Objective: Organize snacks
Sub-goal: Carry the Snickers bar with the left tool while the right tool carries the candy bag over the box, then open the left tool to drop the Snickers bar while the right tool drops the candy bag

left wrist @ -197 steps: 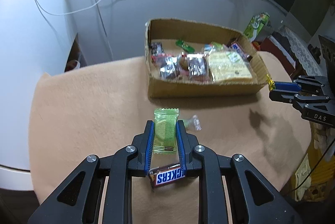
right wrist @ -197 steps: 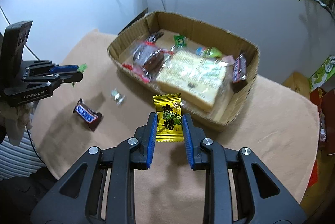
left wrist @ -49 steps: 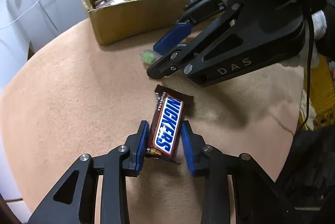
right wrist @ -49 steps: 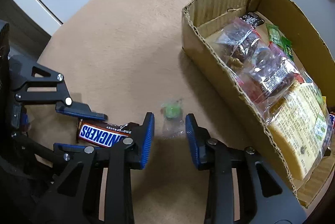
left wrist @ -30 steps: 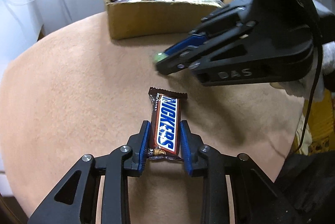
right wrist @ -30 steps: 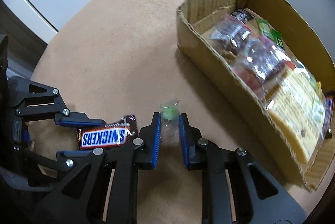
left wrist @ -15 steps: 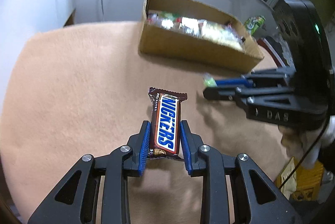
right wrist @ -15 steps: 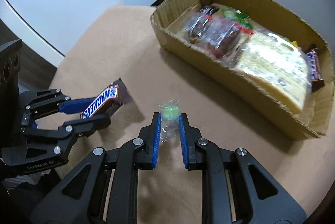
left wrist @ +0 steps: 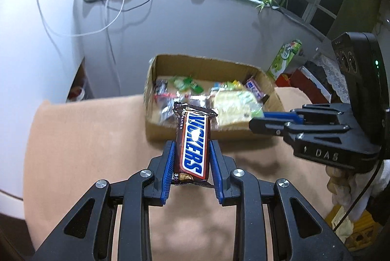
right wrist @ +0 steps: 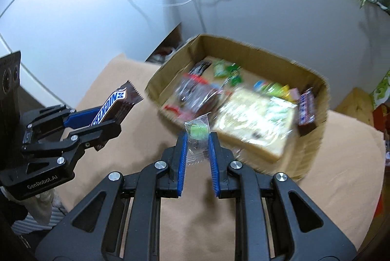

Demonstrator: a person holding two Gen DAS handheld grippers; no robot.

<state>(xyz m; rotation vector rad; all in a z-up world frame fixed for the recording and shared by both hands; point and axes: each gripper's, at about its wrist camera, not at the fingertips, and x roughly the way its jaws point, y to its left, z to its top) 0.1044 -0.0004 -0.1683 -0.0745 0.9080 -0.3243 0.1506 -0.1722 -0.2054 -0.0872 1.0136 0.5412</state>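
Left wrist view first: we have the left gripper point(left wrist: 191, 158) clamped on the chocolate bar point(left wrist: 193, 144), which half a second ago sat lower over the tan cloth point(left wrist: 85, 139) and now stands raised, its top end overlapping the near wall of the cardboard box point(left wrist: 207, 62). A second and a half back the bar lay flat on the cloth with our pads only around it; now it is clear of the surface and pointed at the box.

In the right wrist view our right gripper point(right wrist: 197, 141) is closed on the small clear-wrapped green candy point(right wrist: 198, 131), lifted too and held just short of the box's near edge. The box looks closer and blurred, so we judge both hands are mid-carry toward it.

That means both loose snacks are off the cloth, and we see no others lying on it. What remains, we think, is to bring each over the rim and let go among the packets already inside.

Writing: the bar reads "SNICKERS" in blue on white. The right tool's body shows "DAS" in the left view; the left tool's body reads "GenRobot.AI" in the right view. Print on the packets in the box is too blurred to read.
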